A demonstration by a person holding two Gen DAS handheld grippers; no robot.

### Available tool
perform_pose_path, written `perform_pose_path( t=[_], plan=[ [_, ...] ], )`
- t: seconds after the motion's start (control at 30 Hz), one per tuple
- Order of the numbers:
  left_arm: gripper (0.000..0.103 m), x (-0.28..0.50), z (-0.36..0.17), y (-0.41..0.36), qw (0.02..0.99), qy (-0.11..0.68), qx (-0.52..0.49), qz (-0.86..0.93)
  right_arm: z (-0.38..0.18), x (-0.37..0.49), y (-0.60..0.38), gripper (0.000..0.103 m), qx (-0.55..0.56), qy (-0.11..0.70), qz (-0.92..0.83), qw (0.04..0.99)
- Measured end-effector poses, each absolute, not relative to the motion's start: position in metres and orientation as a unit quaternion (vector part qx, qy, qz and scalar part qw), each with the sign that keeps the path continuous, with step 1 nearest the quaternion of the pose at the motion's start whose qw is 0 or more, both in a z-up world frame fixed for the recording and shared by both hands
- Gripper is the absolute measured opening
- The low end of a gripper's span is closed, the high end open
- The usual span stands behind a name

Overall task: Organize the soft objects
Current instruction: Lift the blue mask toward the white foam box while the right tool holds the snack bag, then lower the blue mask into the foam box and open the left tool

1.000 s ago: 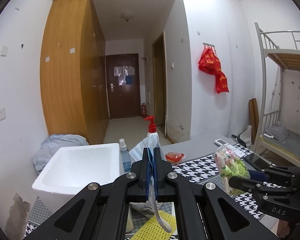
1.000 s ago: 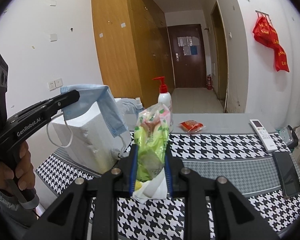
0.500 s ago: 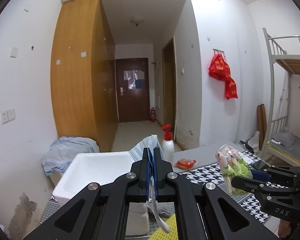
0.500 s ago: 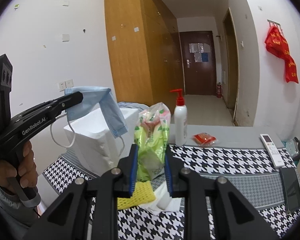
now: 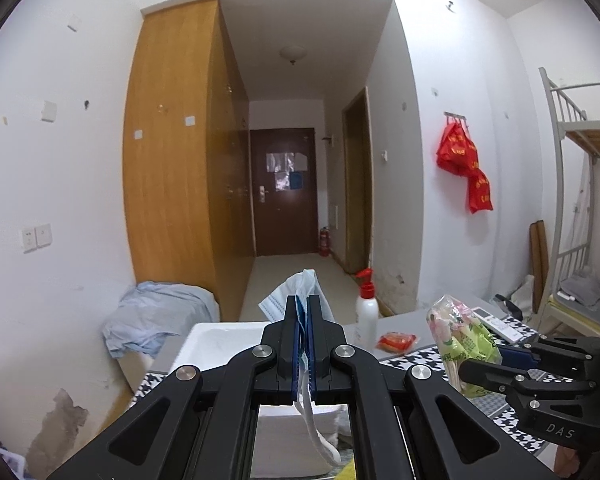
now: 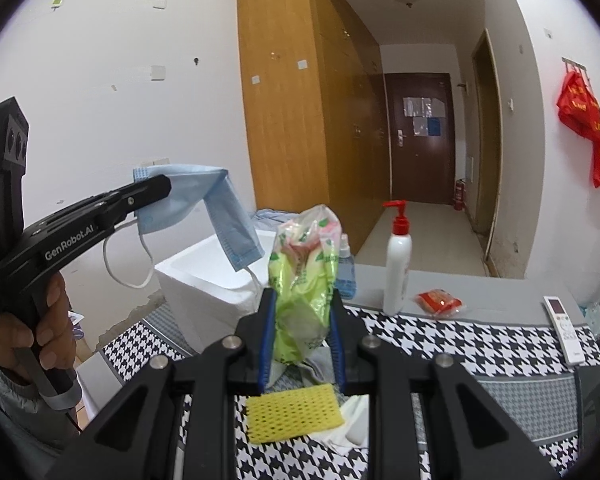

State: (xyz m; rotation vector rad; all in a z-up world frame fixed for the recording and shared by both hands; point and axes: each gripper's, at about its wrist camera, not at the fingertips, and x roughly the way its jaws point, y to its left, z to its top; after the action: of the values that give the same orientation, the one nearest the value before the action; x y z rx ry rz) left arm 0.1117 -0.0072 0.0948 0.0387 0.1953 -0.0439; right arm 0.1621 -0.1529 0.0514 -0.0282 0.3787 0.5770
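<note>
Now mask [image 5: 303, 300] pinched in left hand-held gripper [image 5: 304, 308]; raised.

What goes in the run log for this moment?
left gripper: shut on face mask | right gripper: shut on green snack bag | both over table | foam box: open

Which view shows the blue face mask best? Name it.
The right wrist view: the face mask hangs in full from the left gripper, ear loops visible. The left wrist view shows only a folded edge pinched between the shut jaws, plus a dangling loop.
</note>
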Motion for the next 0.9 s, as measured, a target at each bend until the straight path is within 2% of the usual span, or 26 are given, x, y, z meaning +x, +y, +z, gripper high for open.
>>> perform_pose_path(
  t=[0.9],
  plan=[
    [0.003, 0.079, 0.108, 0.040, 0.995, 0.082, 0.008, 0.057, 0.059, 0.160, -0.097, 0.028, -0.048, 0.177, 0.349, 0.919]
  ],
)
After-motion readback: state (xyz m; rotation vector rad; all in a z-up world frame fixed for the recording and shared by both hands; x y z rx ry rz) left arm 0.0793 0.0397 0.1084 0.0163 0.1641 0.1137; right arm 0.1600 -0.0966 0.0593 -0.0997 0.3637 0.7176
